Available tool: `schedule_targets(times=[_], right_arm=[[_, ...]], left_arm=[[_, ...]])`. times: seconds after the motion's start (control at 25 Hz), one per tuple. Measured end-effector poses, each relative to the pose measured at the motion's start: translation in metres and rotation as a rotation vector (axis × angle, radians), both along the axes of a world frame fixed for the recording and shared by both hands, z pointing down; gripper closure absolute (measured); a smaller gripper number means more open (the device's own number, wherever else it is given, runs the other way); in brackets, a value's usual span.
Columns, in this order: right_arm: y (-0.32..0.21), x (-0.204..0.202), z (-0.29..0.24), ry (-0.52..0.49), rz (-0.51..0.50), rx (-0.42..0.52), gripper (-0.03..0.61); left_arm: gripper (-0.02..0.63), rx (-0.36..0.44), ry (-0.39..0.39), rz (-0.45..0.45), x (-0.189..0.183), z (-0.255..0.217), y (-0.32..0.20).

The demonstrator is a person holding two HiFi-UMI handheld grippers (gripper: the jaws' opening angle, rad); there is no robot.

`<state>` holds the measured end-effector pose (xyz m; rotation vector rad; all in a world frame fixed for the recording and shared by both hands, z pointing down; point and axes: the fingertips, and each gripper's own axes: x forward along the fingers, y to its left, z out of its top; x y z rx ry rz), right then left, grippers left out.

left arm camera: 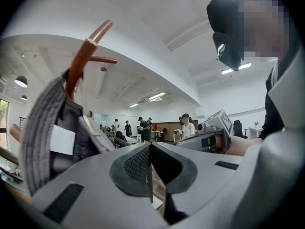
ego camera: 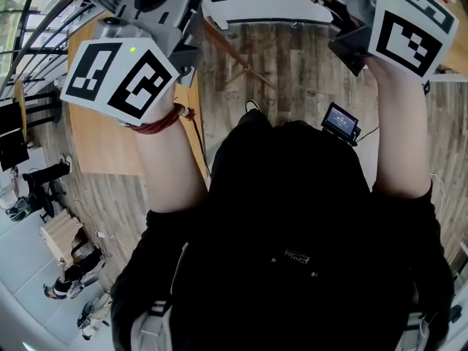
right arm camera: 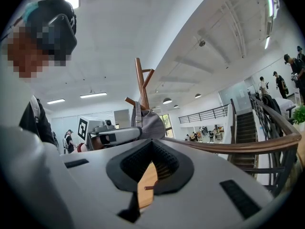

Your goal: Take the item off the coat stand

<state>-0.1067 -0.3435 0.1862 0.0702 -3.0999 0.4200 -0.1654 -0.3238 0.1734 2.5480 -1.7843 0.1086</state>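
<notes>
Jaws are clenched empty on both sides. Left gripper (left arm camera: 151, 149) has the grey item (left arm camera: 47, 137) at nine o'clock, hanging on the coat stand (left arm camera: 78, 70); right gripper (right arm camera: 152, 147) sees it near twelve. Best spread the jaws first, then lift it up and off.

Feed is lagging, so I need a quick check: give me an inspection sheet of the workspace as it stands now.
Surface: wood floor.
Job's things: grey bag hangs on the coat stand, not yet gripped.
Clutter: small screen device on the floor; wooden table at left.
Grippers: left gripper shut, empty; right gripper shut, empty; both held up near the stand.
Cables: thin lead by the screen device.
Surroundings: open hall, people far off, staircase.
</notes>
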Motion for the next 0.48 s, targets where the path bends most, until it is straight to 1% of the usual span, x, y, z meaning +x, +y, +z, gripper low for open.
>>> schedule_targets(times=[0.16, 0.28, 0.4, 0.48], right_arm=[[-0.001, -0.014, -0.012, 0.01, -0.005, 0.005, 0.561], [-0.009, -0.013, 0.001, 0.011, 0.002, 0.011, 0.561], [-0.02, -0.012, 0.006, 0.014, 0.031, 0.028, 0.561], [-0.027, -0.014, 0.002, 0.022, 0.056, 0.034, 0.561]], left_arm=[[0.609, 0.023, 0.014, -0.077, -0.046, -0.022, 0.013], [0.609, 0.047, 0.009, -0.123, -0.063, -0.017, 0.018], [0.609, 0.062, 0.006, -0.142, -0.081, -0.014, 0.026], [0.609, 0.066, 0.033, -0.142, -0.1, -0.019, 0.036]])
